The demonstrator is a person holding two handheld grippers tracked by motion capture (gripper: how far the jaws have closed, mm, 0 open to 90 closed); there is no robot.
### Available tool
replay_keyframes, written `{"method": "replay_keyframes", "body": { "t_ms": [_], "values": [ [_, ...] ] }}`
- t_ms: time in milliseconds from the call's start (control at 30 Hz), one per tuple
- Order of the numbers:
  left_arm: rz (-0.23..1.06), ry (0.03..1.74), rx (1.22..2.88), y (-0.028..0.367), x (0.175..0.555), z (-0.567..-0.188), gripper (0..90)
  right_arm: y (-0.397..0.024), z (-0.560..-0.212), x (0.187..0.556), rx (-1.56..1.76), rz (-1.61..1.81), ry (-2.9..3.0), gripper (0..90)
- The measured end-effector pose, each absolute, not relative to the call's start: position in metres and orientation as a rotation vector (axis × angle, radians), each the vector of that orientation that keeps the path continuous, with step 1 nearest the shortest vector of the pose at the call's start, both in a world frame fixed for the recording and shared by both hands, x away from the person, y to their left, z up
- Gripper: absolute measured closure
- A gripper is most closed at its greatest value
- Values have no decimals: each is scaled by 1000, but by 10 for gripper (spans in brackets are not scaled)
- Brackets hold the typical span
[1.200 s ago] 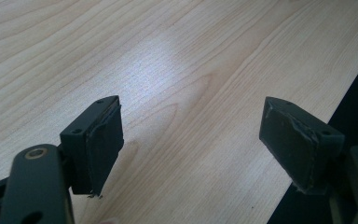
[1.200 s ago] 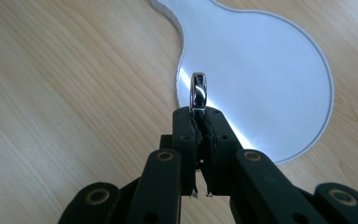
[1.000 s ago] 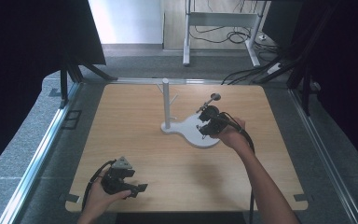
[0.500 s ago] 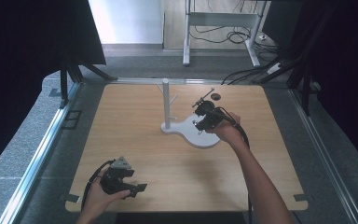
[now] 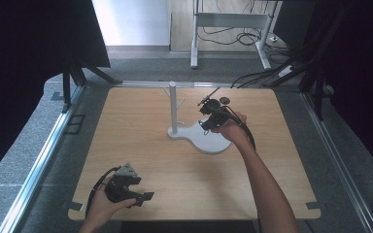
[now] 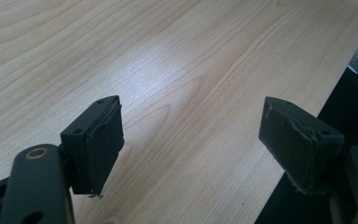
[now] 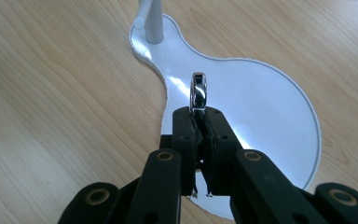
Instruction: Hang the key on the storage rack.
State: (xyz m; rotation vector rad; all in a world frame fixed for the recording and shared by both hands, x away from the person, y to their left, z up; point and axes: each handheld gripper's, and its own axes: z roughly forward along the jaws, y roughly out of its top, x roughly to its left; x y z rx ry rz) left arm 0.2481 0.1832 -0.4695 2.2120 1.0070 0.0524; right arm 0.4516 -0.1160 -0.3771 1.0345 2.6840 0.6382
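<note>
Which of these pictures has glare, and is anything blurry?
Right gripper view: the white stand base gleams and the ring in the right tool glints. Left gripper view: a pale sheen on the table; the jaws look soft. High view: dark sides, bright floor beyond.

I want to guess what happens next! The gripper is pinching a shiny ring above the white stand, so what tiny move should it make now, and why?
Probably carry the ring toward the post of the white stand, up to one of its little pegs. The right gripper is shut on the ring, edge-on above the stand's flat base, and nothing hangs on the pegs yet. The left gripper rests open at the near table edge.
</note>
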Motion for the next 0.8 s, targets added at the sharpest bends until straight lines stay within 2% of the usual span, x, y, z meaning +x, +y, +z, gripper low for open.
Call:
{"method": "replay_keyframes", "body": {
  "t_ms": [500, 800],
  "values": [
    [58, 1000, 2212, 182, 247, -468, 222, -109, -373, 467, 1064, 631, 2673, 845],
    [61, 979, 2215, 180, 247, -466, 221, -112, -355, 480, 1067, 661, 2637, 845]
  ]
}}
